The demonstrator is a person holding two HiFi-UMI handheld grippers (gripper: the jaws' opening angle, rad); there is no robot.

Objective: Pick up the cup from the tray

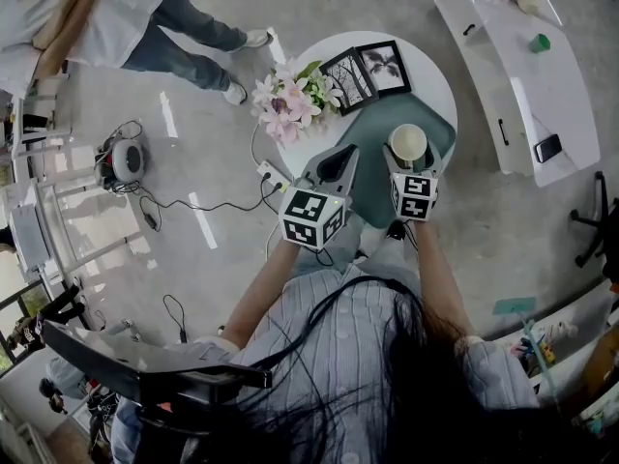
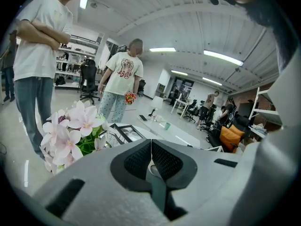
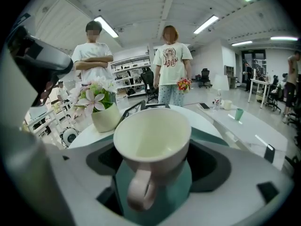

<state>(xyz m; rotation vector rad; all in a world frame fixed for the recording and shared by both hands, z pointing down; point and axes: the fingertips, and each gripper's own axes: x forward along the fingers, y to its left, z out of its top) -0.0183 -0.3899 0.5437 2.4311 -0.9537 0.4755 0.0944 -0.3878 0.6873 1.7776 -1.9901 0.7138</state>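
A cream cup (image 1: 407,144) with a handle stands upright on the teal tray (image 1: 372,129) on the round white table. My right gripper (image 1: 410,165) is open wide around it. In the right gripper view the cup (image 3: 151,140) fills the gap between the dark pads (image 3: 101,160), handle toward the camera, with the tray (image 3: 181,192) beneath it. I cannot see the pads pressing on it. My left gripper (image 1: 338,159) hovers just left of the cup over the tray's edge. Its jaws are shut with nothing in them, as the left gripper view (image 2: 151,149) shows.
A pot of pink flowers (image 1: 290,100) and two framed pictures (image 1: 368,71) stand at the back of the small round table (image 1: 435,75). A long white desk (image 1: 542,85) is to the right. Two people stand beyond the table (image 3: 171,65). Cables and a power strip (image 1: 266,174) lie on the floor.
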